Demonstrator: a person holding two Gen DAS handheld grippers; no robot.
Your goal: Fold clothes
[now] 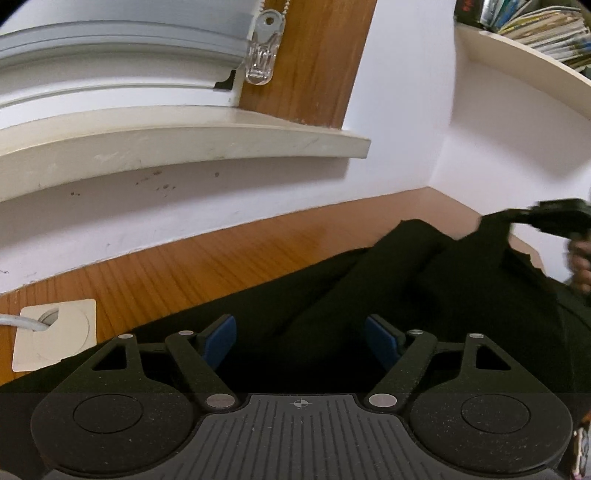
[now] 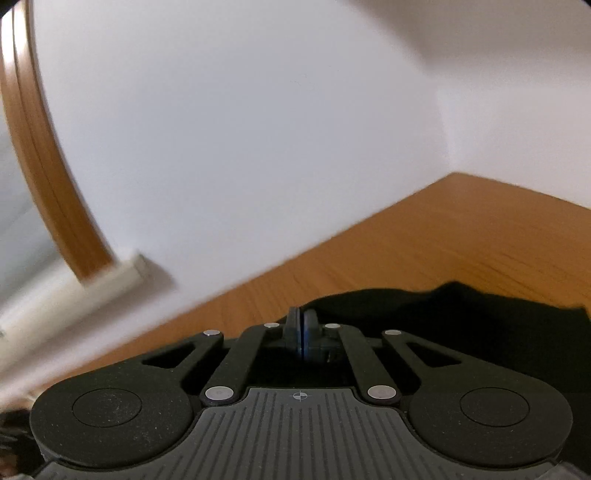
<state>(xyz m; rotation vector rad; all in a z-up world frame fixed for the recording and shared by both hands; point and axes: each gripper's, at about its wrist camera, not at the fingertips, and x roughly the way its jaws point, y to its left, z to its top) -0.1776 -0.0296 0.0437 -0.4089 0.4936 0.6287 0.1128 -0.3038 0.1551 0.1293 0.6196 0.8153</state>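
A black garment (image 1: pixel 332 295) lies spread on the wooden table (image 1: pixel 184 266), with soft ridges across its middle. My left gripper (image 1: pixel 300 325) hovers low over its near part, blue pads (image 1: pixel 221 339) wide apart and nothing pinched between them. At the right of the left wrist view the right gripper (image 1: pixel 515 218) holds up a corner of the cloth, which rises in a peak to its tips. In the right wrist view my right gripper (image 2: pixel 303 321) has its pads pressed together, and the black garment (image 2: pixel 461 321) spreads behind and to the right of them.
A white cable plate (image 1: pixel 55 332) with a cord sits in the table at the left. A cream window sill (image 1: pixel 184 144) and white wall run behind the table. A shelf of books (image 1: pixel 535 29) hangs top right. A person's hand (image 1: pixel 581 266) shows at the right edge.
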